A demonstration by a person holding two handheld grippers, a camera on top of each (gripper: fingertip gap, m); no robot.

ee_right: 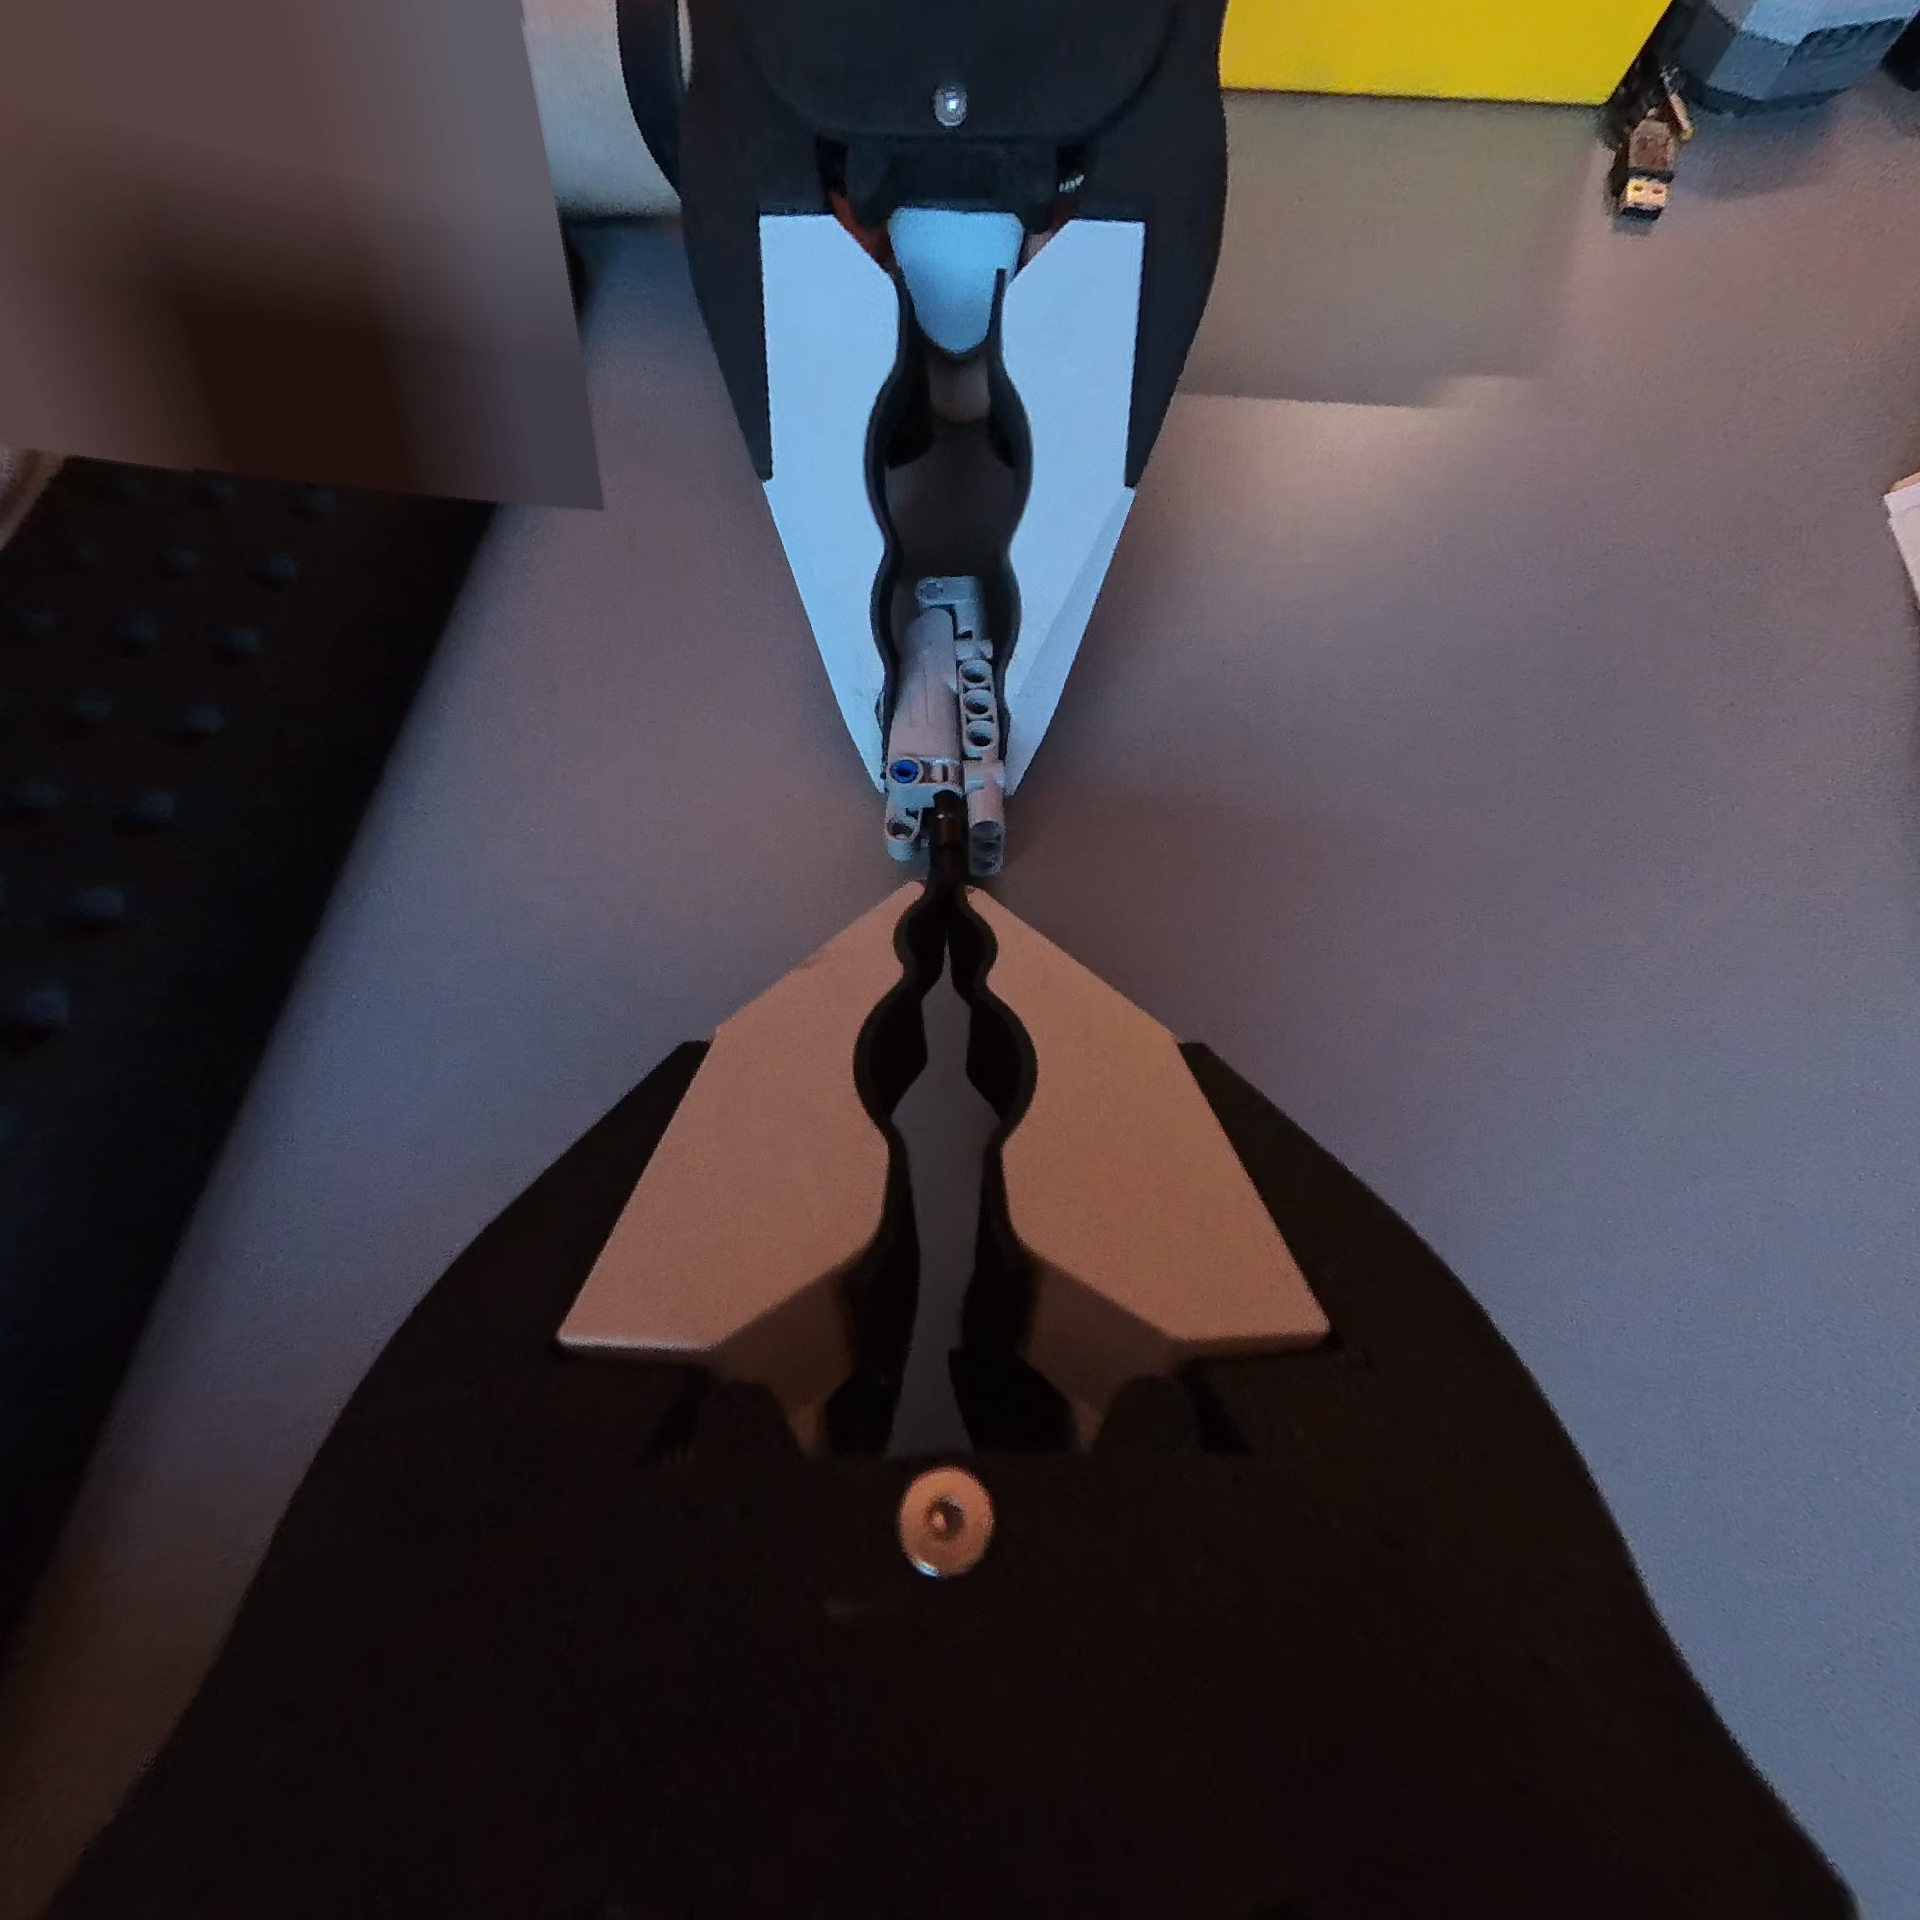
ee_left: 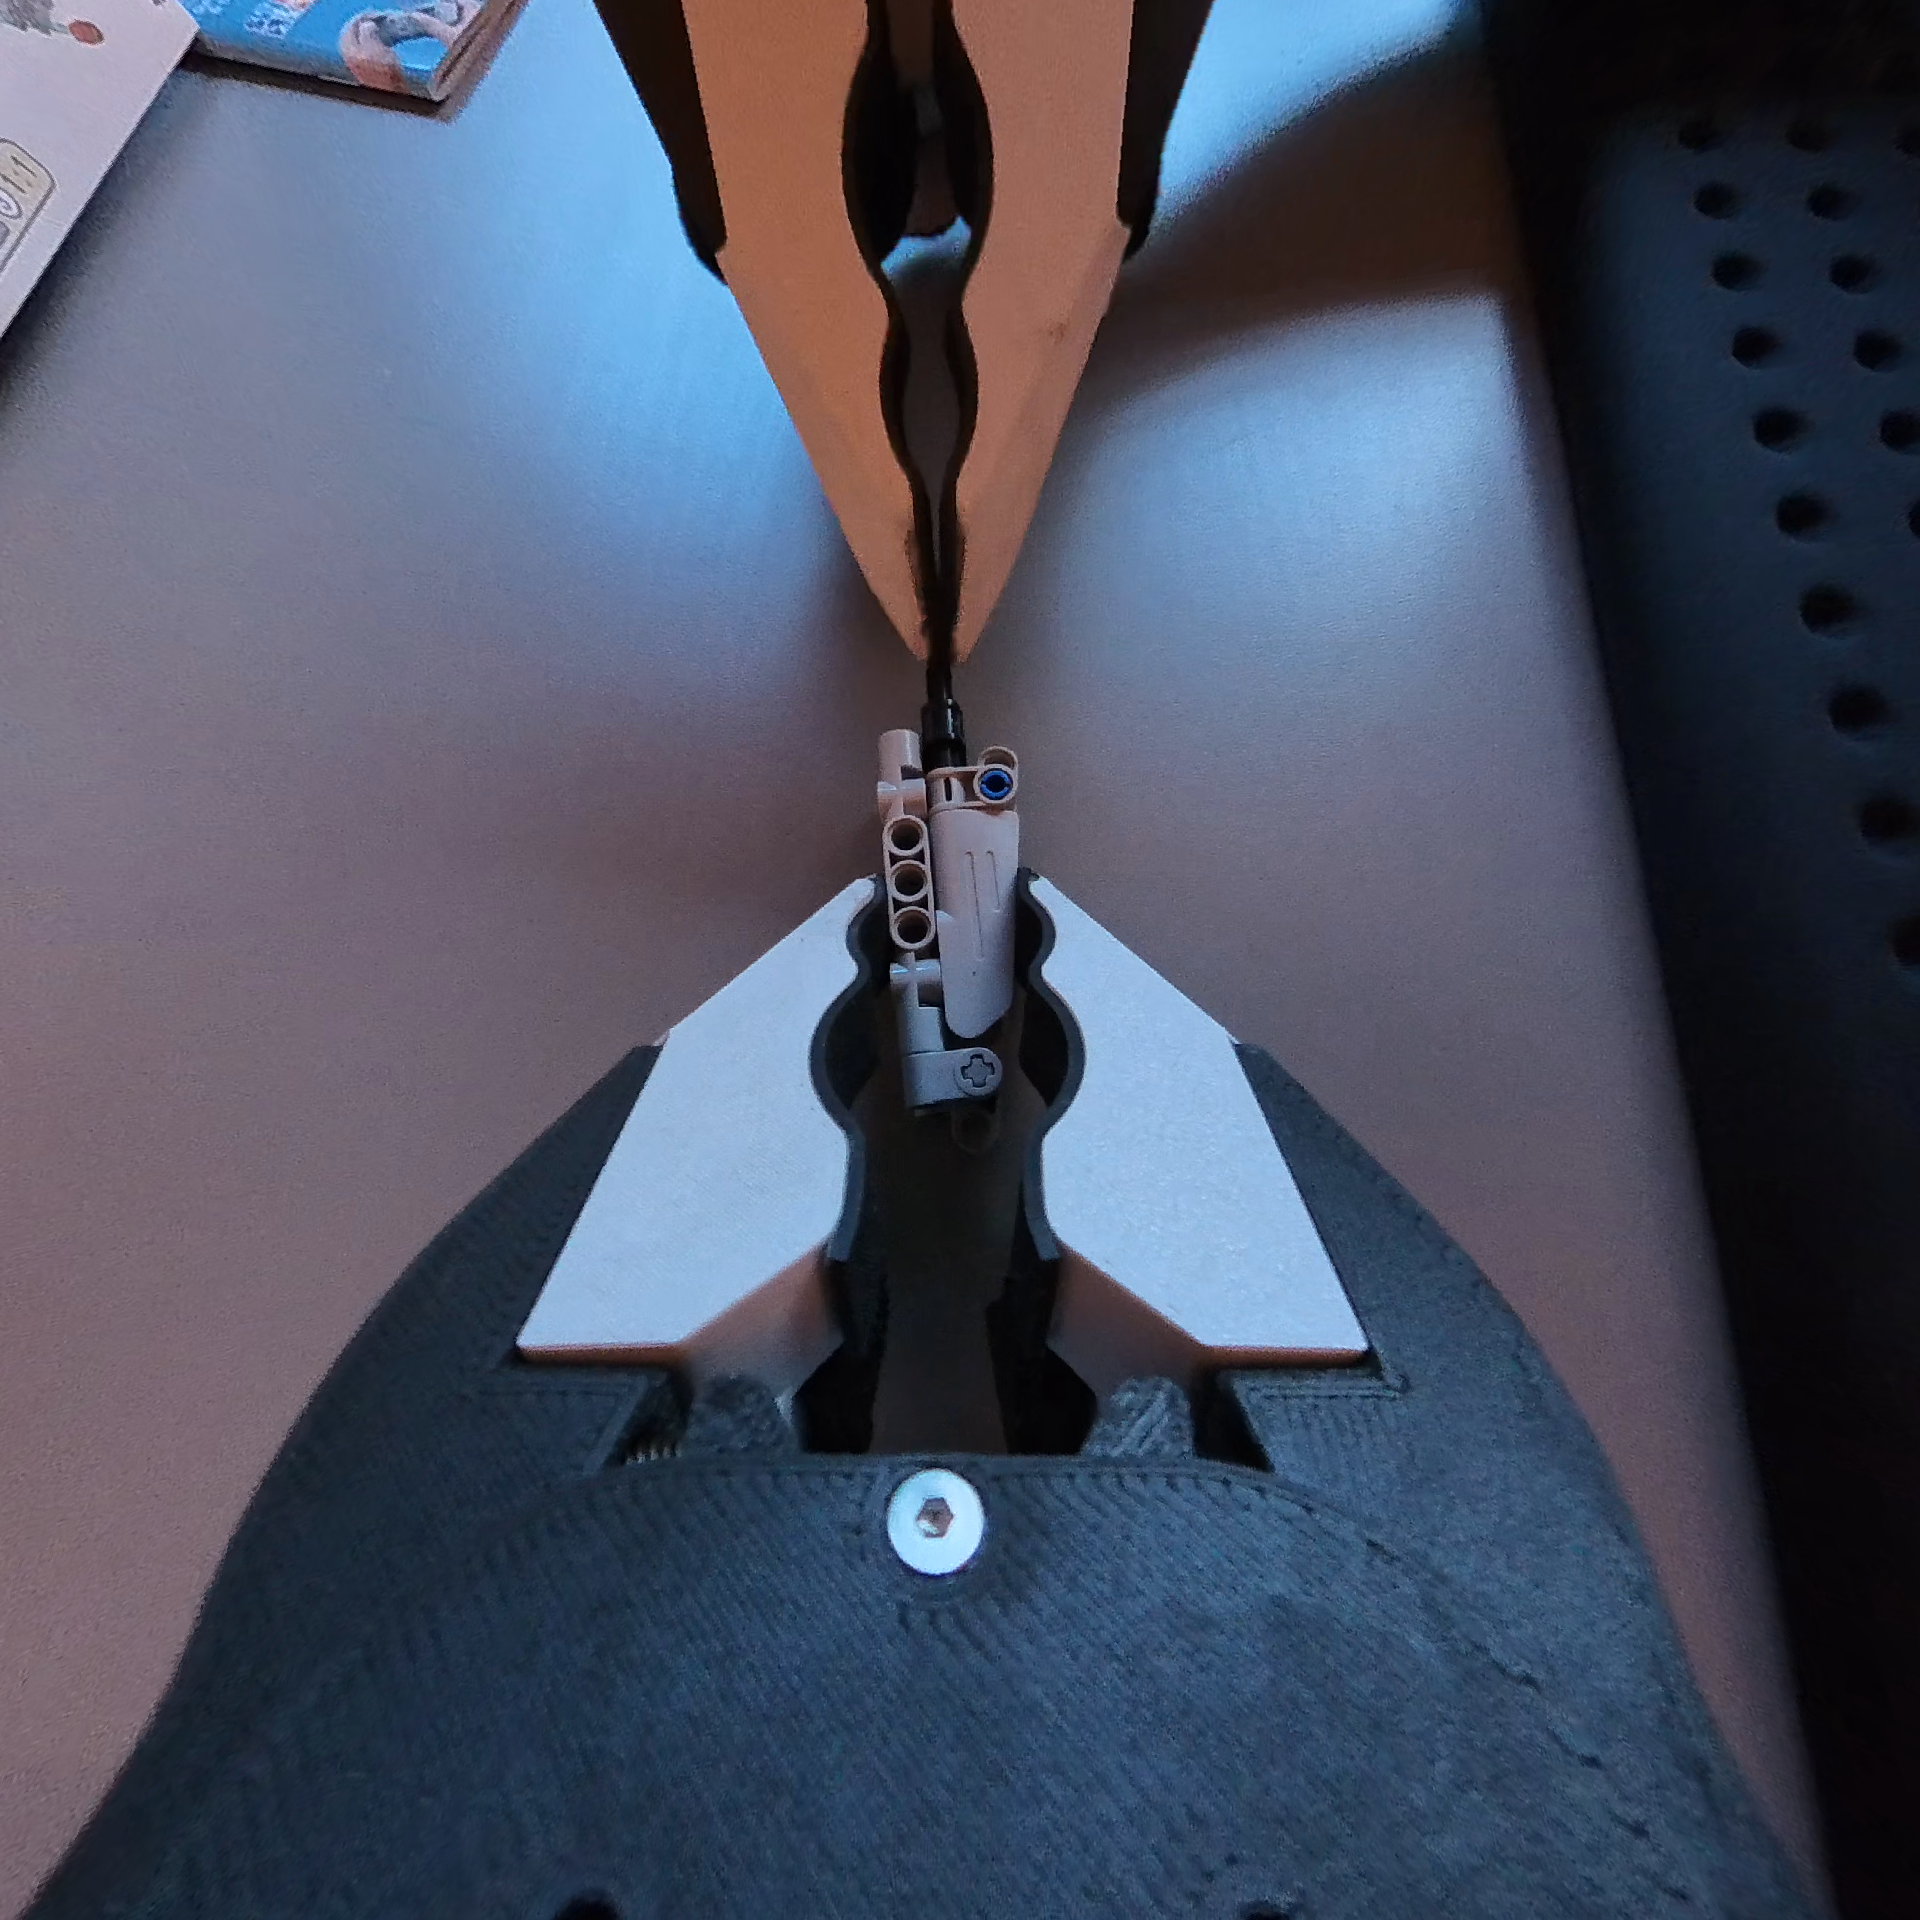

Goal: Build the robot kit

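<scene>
My left gripper (ee_left: 951, 881) is shut on a small grey and tan toy-brick assembly (ee_left: 951, 935) with holed beams and a blue pin, held above the grey table (ee_left: 416, 727). My right gripper (ee_left: 942, 652) comes in from the opposite side, tip to tip with the left. It is shut on a thin black pin (ee_left: 943, 712) whose free end meets the assembly's far end. In the right wrist view, my right gripper (ee_right: 945, 891) pinches the black pin (ee_right: 943, 836) at its very tips. The left gripper (ee_right: 945, 788) faces it, holding the assembly (ee_right: 940, 717).
A black studded mat lies along one side of the table (ee_left: 1766, 520), and shows in the right wrist view too (ee_right: 156, 727). Booklets (ee_left: 343, 42) and a white sheet (ee_left: 62, 156) lie at the far left. A yellow box (ee_right: 1434, 42) and a USB plug (ee_right: 1647, 177) sit at the far edge. Left and right tips are no more than a few centimetres apart.
</scene>
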